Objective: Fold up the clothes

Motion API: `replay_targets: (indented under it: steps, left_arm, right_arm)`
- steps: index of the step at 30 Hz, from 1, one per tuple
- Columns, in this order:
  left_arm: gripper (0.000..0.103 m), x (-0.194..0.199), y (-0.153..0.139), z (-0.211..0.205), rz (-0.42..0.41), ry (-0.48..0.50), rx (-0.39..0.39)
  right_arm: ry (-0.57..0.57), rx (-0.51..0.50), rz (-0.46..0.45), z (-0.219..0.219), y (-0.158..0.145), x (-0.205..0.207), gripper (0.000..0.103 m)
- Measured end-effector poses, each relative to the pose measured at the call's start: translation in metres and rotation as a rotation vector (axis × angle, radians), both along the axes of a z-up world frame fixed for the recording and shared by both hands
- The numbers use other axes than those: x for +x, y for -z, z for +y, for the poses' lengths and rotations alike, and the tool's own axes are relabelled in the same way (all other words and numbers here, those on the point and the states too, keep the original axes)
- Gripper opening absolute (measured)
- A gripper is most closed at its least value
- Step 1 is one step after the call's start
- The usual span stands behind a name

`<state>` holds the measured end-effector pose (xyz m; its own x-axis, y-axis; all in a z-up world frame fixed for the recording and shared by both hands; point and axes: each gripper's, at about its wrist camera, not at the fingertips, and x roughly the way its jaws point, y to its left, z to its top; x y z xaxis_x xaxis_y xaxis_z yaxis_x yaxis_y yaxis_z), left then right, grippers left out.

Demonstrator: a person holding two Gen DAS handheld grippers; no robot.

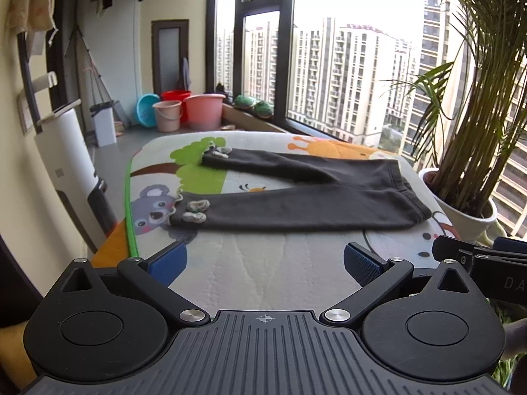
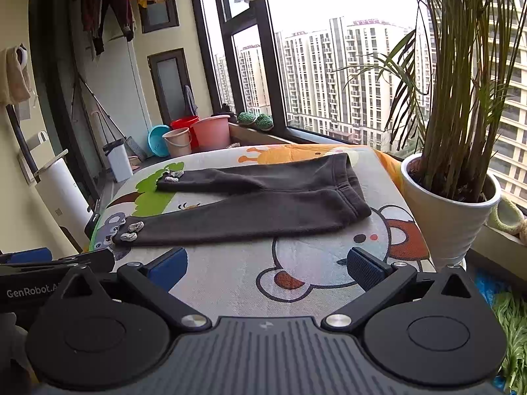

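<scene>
A pair of dark trousers (image 1: 306, 194) lies spread flat on the cartoon-printed mat (image 1: 263, 263) covering the table, legs splayed toward the left and waistband at the right, laid out so it can be folded. The left gripper (image 1: 263, 263) and right gripper (image 2: 266, 266) hover side by side short of the near leg, jaws wide apart and empty, seemingly poised for a first grasp.

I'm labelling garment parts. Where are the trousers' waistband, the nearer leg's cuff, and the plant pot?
waistband (image 2: 354, 194), right wrist view, ribbed edge
nearer leg's cuff (image 1: 179, 219), left wrist view, hem end
plant pot (image 2: 451, 223), right wrist view, white wall
</scene>
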<state>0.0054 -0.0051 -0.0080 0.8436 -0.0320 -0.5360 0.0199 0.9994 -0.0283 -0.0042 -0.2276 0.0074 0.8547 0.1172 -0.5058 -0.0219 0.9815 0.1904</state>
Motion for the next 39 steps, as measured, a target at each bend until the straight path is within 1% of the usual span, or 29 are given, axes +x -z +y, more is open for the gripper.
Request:
replay_targets:
  steps: [21,39]
  left_arm:
    - [0.103,0.001,0.007,-0.002,0.039,0.017,0.007]
    - [0.103,0.000,0.009,-0.002,0.044,0.021,0.009]
  right_arm:
    - [-0.021,0.000,0.045,0.003,0.008,0.001,0.103]
    - [-0.035,-0.003,0.061,0.004,0.010,0.001,0.103]
